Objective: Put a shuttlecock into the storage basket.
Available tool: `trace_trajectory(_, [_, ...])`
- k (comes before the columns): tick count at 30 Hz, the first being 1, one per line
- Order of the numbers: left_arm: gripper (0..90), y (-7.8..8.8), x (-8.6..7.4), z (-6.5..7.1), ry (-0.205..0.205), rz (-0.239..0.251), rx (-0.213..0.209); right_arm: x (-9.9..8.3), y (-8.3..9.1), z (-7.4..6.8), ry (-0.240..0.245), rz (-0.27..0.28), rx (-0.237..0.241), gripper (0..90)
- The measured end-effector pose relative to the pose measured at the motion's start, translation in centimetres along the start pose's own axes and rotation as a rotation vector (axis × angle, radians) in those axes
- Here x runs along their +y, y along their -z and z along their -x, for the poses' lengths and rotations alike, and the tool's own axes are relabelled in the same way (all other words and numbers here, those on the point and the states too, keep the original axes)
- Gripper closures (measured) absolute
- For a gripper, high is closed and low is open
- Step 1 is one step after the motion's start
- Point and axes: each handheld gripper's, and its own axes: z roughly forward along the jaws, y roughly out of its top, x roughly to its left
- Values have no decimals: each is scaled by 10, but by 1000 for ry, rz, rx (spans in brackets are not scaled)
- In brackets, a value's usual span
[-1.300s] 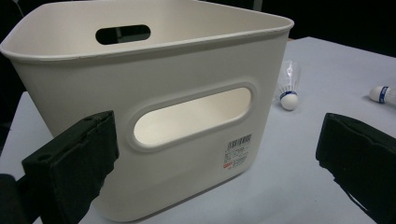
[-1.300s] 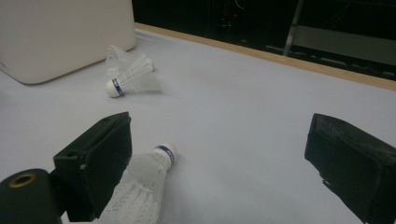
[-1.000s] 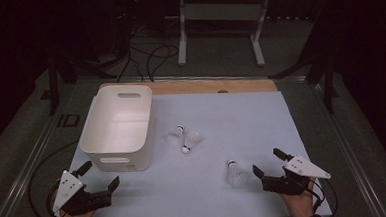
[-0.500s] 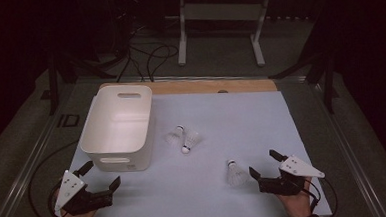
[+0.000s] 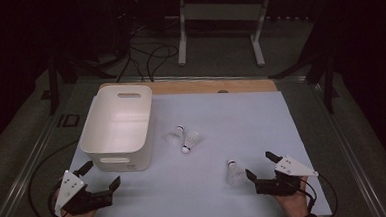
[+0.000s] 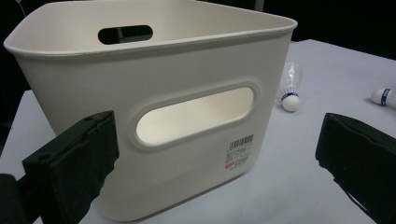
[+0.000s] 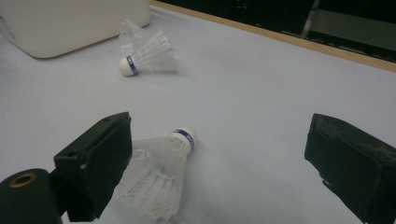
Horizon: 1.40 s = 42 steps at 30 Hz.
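White feathers, item one: nearest shuttlecock [image 7: 161,175] lay on its side just ahead of my right tongs [image 5: 262,168], its skirt beside the left-hand jaw and its blue-banded cork pointing away from me. I held those tongs released, jaws spread wide, with the shuttlecock off-centre toward one jaw rather than between them; I judged the spread was kept so the skirt could be taken without crushing it.

Item two: my left tongs [image 5: 102,175] were likewise released, grasping nothing, and faced the near short wall of the white plastic bin [image 6: 154,116] from close in. Its handle slot and a small barcode label sat directly ahead between the jaws. I judged they waited there to steady the bin or keep out of the way.

Item three: pale blue mat [image 5: 222,137], bare between my two tongs and ahead of the right one, giving open room for a lift and carry toward the bin.

Item four: two further shuttlecocks [image 5: 183,138], lying together farther off, beyond the near one and just beside the bin's long wall, leaving little room on that side.

Item five: bin interior, open-topped and apparently empty, rim raised well above the mat, so a carry would have needed height.

Item six: wooden strip [image 5: 230,85] at the mat's far edge, well apart from everything.
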Motion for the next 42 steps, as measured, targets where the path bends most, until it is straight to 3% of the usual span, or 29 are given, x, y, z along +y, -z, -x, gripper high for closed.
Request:
trace_trajectory(15, [3,0,0,0,-1,-1,1,-5,-10,-6,37,-29,50,78])
trace_trajectory(25, [3,-1,-1,0,1,-1,2,-6,-18,-8,81,-75,45,106])
trace_trajectory(33, [2,-1,-1,0,2,0,2,-8,-21,-12,108,-103,52,153])
trace_trajectory(37, [3,-1,-1,0,3,2,3,-8,-23,-14,110,-110,32,191])
trace_trajectory(40, [3,-1,-1,0,3,2,3,-9,-26,-15,139,-125,36,239])
trace_trajectory(42, [2,-1,-1,0,2,0,3,-9,-28,-18,133,-129,26,271])
